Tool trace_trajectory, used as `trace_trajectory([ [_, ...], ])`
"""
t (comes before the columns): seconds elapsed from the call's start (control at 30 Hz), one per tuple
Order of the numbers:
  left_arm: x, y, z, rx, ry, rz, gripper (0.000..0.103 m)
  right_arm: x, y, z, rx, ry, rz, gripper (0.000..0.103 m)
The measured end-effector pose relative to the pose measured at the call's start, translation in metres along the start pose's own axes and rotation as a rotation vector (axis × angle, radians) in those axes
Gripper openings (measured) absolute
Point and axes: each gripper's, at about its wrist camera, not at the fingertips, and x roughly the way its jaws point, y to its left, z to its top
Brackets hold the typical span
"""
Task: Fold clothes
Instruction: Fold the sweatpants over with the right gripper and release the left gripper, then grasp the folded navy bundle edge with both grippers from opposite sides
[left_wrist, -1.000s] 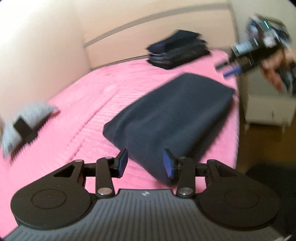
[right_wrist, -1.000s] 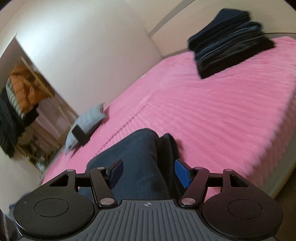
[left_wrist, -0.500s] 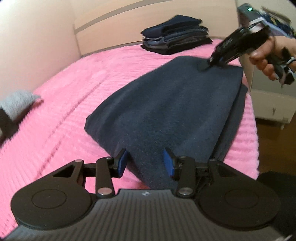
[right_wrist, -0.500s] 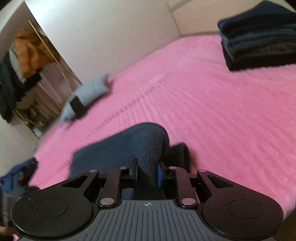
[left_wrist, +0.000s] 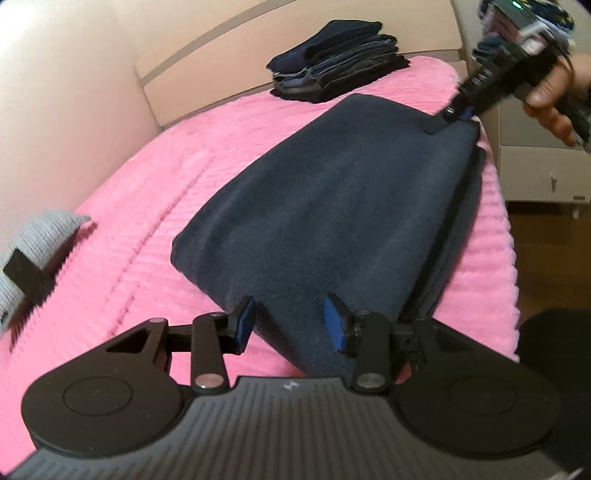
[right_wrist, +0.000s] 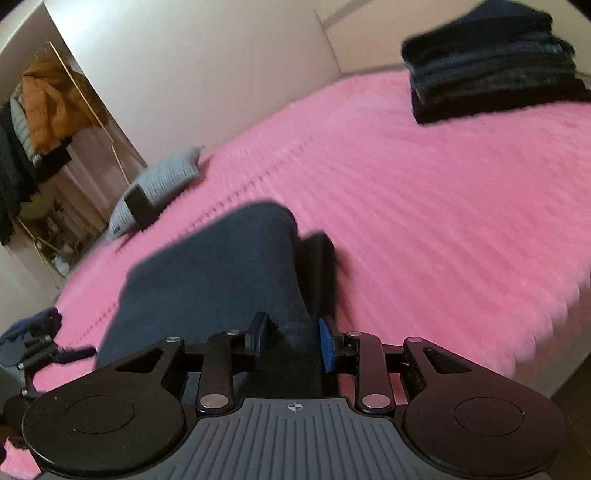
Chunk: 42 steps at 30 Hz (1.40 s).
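Observation:
A folded navy garment (left_wrist: 332, 206) lies on the pink bedspread (left_wrist: 155, 192) near the bed's right edge. My left gripper (left_wrist: 290, 325) is open, its blue pads either side of the garment's near end. My right gripper (right_wrist: 291, 341) holds the garment's far corner (right_wrist: 221, 280) between its pads, jaws narrowly apart around the cloth. It also shows in the left wrist view (left_wrist: 454, 114), held by a hand at the far corner.
A stack of folded dark clothes (left_wrist: 336, 66) sits by the headboard (left_wrist: 258, 40), also in the right wrist view (right_wrist: 491, 70). A grey cushion (right_wrist: 159, 184) with a black block lies at the bed's left. A white cabinet (left_wrist: 535, 166) stands right.
The right gripper closed on the garment's far corner half a second ago; its jaws now stand slightly wider around the cloth. The left gripper stayed open at the near end.

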Motion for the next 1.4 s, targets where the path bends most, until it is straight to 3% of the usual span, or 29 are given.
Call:
trace_trajectory([
  [0.2, -0.025, -0.003, 0.004, 0.059, -0.009, 0.066, 0.037, -0.036, 0.039, -0.001, -0.182, -0.073, -0.081, 0.035],
  [0.33, -0.048, -0.007, 0.0, 0.032, -0.076, 0.066, 0.037, -0.056, 0.061, -0.015, -0.243, -0.131, -0.028, 0.035],
  [0.47, -0.042, -0.014, 0.001, -0.028, -0.076, -0.009, 0.037, -0.041, 0.071, -0.028, -0.224, -0.09, 0.054, 0.035],
  [0.57, -0.02, -0.021, -0.003, -0.033, -0.001, -0.025, 0.038, -0.009, 0.068, -0.037, -0.177, 0.02, 0.003, 0.035],
  [0.73, -0.02, -0.013, -0.001, -0.071, 0.009, -0.037, 0.038, -0.007, 0.088, -0.045, -0.259, 0.034, -0.04, 0.037],
  [0.77, -0.02, -0.012, -0.002, -0.071, 0.01, -0.037, 0.039, -0.008, 0.093, -0.046, -0.29, 0.035, -0.047, 0.042],
  [0.83, -0.021, -0.012, -0.003, -0.071, 0.011, -0.036, 0.039, -0.009, 0.104, -0.051, -0.369, 0.032, -0.07, 0.075],
  [0.97, -0.022, -0.015, -0.001, -0.074, 0.015, -0.029, 0.039, -0.009, 0.12, -0.067, -0.532, 0.046, -0.116, 0.075],
  [1.17, -0.022, -0.015, -0.001, -0.06, 0.019, -0.033, 0.039, 0.006, 0.142, -0.097, -0.907, 0.094, -0.206, 0.075],
  [1.4, -0.022, -0.015, -0.001, -0.048, 0.018, -0.035, 0.039, 0.032, 0.158, -0.12, -1.213, 0.145, -0.209, 0.075],
])
